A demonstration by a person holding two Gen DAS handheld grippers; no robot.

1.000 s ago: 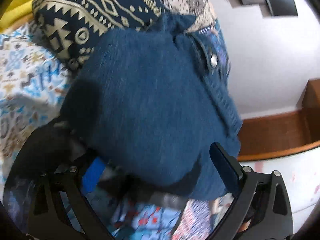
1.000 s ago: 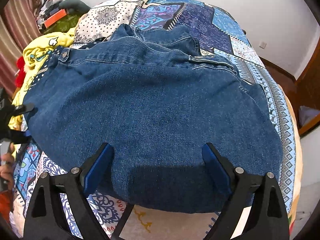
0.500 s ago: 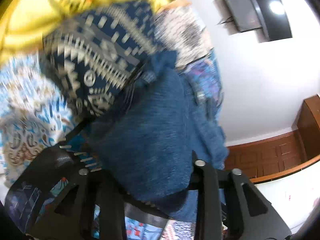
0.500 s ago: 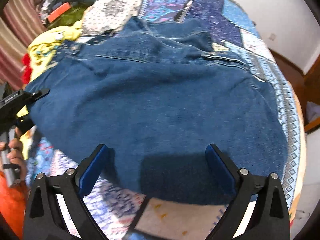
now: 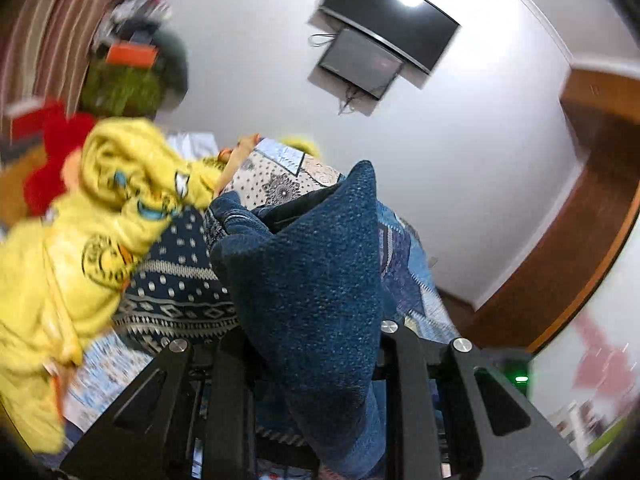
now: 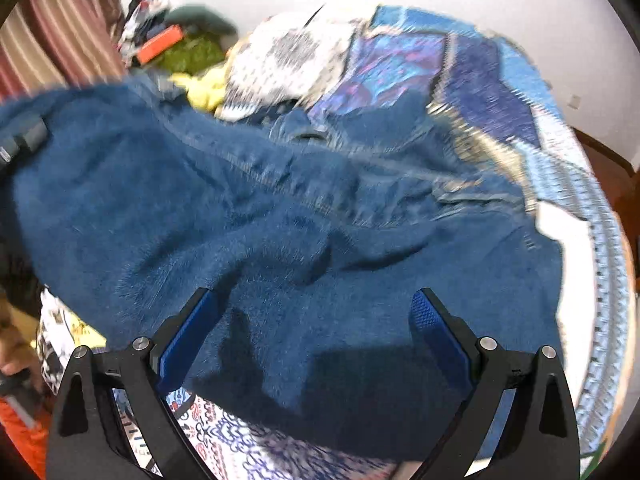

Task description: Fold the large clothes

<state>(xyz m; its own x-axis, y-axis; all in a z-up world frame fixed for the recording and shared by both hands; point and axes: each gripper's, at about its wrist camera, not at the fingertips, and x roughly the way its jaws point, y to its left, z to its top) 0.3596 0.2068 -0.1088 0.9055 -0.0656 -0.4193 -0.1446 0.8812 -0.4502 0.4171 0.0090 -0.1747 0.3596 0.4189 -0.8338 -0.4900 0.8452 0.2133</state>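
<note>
A large pair of blue jeans [image 6: 280, 216] lies spread over a patchwork bedspread [image 6: 480, 92]. My left gripper [image 5: 312, 344] is shut on a corner of the jeans [image 5: 316, 280], which stands up between its jaws, lifted off the bed. The left gripper also shows at the far left of the right wrist view [image 6: 20, 144], holding the raised edge. My right gripper [image 6: 316, 336] is open, jaws wide apart, just above the near part of the jeans, touching nothing.
A yellow printed garment [image 5: 92, 216] and a navy patterned cloth [image 5: 180, 292] lie left of the jeans. Red and green items [image 5: 120, 84] pile by striped curtains. A wall screen [image 5: 384, 44] and wooden trim [image 5: 580, 240] lie beyond the bed.
My left gripper closed on the jeans' corner and lifted it, tilting upward toward the wall. The left side of the jeans rose. My right gripper stayed open above the jeans.
</note>
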